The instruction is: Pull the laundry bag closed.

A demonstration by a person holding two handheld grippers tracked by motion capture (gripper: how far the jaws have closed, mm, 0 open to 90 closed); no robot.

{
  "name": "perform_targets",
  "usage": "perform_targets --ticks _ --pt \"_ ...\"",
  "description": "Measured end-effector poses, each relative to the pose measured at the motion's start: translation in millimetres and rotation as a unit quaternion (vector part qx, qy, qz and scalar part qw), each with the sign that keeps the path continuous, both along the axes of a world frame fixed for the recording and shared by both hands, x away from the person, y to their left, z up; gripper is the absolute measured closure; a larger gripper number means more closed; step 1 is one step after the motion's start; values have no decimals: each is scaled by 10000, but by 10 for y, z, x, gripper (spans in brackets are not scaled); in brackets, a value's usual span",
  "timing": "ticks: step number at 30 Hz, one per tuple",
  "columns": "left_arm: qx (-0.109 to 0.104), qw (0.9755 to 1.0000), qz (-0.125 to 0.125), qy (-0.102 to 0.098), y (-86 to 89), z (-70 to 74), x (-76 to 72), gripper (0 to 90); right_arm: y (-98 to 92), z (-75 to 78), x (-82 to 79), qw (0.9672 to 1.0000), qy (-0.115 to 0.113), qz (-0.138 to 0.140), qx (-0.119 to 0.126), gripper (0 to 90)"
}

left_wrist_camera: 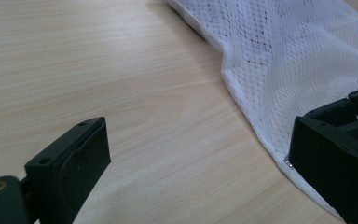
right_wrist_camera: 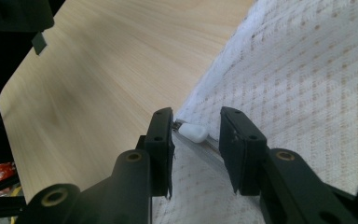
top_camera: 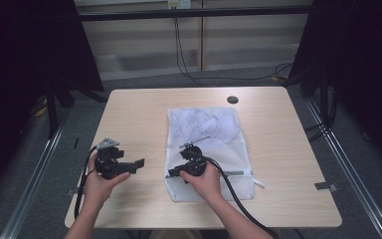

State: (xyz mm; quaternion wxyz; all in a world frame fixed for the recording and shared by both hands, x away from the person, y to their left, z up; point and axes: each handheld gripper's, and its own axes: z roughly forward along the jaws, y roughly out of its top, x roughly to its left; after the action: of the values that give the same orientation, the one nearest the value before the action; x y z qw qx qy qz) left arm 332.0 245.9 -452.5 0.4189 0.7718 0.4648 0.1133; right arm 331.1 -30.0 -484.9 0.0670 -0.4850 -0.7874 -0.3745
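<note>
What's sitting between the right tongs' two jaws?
The white zipper pull of the mesh laundry bag lies between the right tongs, seen in the right gripper view.

The person's right hand [top_camera: 206,181] hides part of the mesh bag's [top_camera: 214,129] zipper [top_camera: 241,173].

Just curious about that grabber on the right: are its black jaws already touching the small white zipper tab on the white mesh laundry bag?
Apart. In the right gripper view, the small white zipper tab lies between the right gripper's jaws, with gaps on both sides.
</note>
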Motion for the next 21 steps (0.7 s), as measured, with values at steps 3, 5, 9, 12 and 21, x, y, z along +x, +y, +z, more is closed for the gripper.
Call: perform_targets --ticks 3,5,9,12,21 --pt "18 10000 5 15 -5 -6 0 52 17 -18 8 10000 51 34 -5 656" --pt "17 10000 6 21 -6 -7 0 52 35 -29 8 10000 64 63 19 667" --pt "30 10000 -1 19 6 -3 4 52 67 -37 4 9998 97 140 67 691" --pt "31 10000 -1 28 6 -6 5 52 89 -29 7 9998 117 147 54 701" --pt "42 10000 11 47 0 -18 9 53 133 -36 22 9997 195 172 44 765"
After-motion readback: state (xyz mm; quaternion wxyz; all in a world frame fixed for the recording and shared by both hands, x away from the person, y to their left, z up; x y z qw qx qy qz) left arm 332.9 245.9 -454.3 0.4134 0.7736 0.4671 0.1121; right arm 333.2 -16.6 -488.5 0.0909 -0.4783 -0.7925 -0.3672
